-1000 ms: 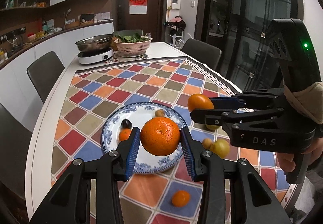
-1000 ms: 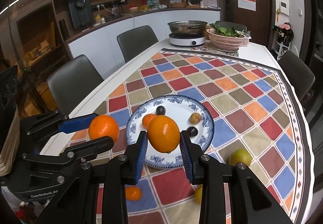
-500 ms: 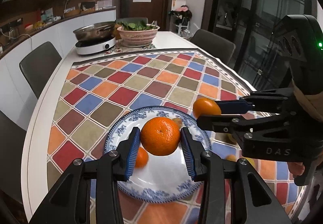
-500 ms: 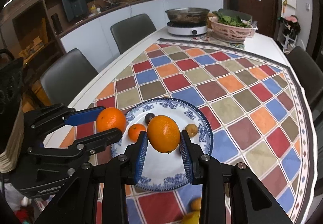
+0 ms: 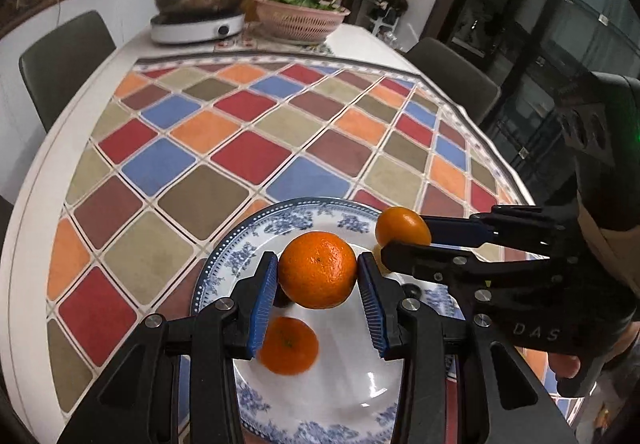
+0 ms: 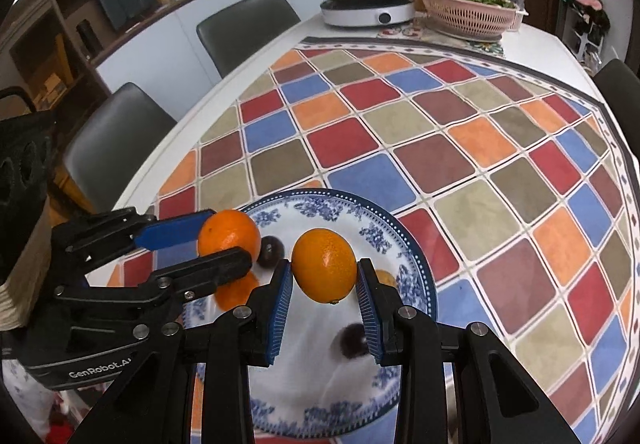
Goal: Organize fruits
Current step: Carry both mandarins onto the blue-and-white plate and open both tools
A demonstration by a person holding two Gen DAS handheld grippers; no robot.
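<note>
Both grippers are hovering over the blue-and-white plate [image 5: 224, 264] near the table's front edge. The left gripper [image 5: 318, 286] is clamping a mandarin [image 5: 317, 269], the right gripper [image 6: 324, 282] an orange [image 6: 324, 265]. Next, I'd say: lowering, then releasing clear of fruit already there.

Both the left gripper [image 5: 318, 276] and right gripper [image 6: 324, 270] have carried their oranges down over the plate [image 5: 240, 240].

Black left claw [image 5: 318, 286], blue ribbed pads [image 5: 262, 306], silver screws
</note>
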